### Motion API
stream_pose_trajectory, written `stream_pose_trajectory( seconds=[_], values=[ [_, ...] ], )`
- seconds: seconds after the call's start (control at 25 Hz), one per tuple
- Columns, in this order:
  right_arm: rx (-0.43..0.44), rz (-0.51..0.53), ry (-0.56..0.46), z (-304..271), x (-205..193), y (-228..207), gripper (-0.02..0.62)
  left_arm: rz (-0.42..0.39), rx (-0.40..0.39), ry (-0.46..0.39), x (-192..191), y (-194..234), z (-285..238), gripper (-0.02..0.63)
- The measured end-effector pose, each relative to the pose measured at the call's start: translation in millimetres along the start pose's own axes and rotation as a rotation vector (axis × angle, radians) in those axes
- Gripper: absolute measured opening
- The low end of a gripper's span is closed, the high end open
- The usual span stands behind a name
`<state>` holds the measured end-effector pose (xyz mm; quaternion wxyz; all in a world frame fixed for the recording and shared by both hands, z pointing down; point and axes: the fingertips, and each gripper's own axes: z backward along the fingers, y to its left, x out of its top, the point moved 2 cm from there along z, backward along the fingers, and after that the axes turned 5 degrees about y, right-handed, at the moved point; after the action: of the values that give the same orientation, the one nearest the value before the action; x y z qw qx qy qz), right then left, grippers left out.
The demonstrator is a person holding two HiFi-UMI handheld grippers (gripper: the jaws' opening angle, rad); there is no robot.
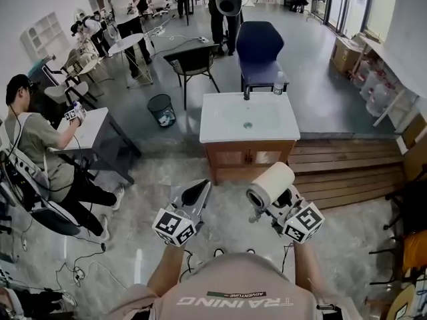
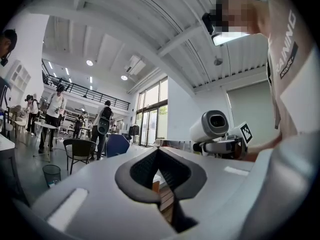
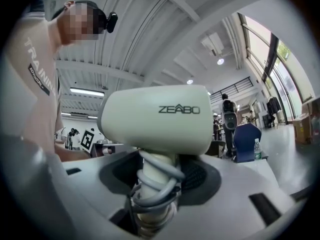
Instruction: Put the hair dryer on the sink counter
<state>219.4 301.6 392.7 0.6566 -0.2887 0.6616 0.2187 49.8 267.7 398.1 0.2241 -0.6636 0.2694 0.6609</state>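
The head view looks steeply down from above the person (image 1: 233, 289) onto the left gripper (image 1: 202, 187), the right gripper (image 1: 259, 209) and the sink worktop (image 1: 217, 132) beyond. Each gripper view rides low behind its own fingers (image 2: 137, 176), tilted upward; the right one sits very close to the hair dryer (image 3: 157, 119). All three share the blue chair (image 1: 259, 45).

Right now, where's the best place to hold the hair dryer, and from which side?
By the handle, from beneath the barrel, as the right gripper has it: the hair dryer has a wide, rounded barrel, while the handle, wrapped in its cord, is narrow and fits between the jaws.
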Motion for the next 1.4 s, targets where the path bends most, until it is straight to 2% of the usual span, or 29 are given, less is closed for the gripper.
stream_pose_trajectory(
  seconds=[0.2, 0.44, 0.64, 0.76, 0.92, 1.16, 1.4],
  values=[
    [0.006, -0.001, 0.009, -5.1, -2.3, 1.2, 0.218, -0.001, 0.033, -0.028, 3.0, 1.0, 11.8, 0.008],
    [0.011, -0.043, -0.007, -16.9, -10.7, 4.7, 0.218, 0.026, 0.071, 0.033, -18.8, 22.0, 40.7, 0.008],
    [0.034, -0.077, -0.004, -20.1, -18.3, 6.5, 0.218, 0.066, 0.096, 0.045, -33.8, 33.3, 42.7, 0.008],
    [0.047, -0.071, 0.016, -17.4, -22.1, 6.3, 0.218, 0.105, 0.095, 0.040, -34.8, 21.7, 36.2, 0.008],
    [0.082, -0.043, 0.028, -13.7, -22.4, 0.9, 0.218, 0.104, 0.097, 0.021, -27.4, 4.2, 25.2, 0.008],
    [0.084, -0.047, 0.042, -18.9, -38.2, -5.5, 0.218, 0.112, 0.050, 0.057, -39.5, -9.3, 19.9, 0.008],
    [0.067, -0.057, 0.071, -39.6, -48.7, 8.6, 0.218, 0.115, 0.020, 0.047, -42.8, 14.2, 29.9, 0.008]
  ],
)
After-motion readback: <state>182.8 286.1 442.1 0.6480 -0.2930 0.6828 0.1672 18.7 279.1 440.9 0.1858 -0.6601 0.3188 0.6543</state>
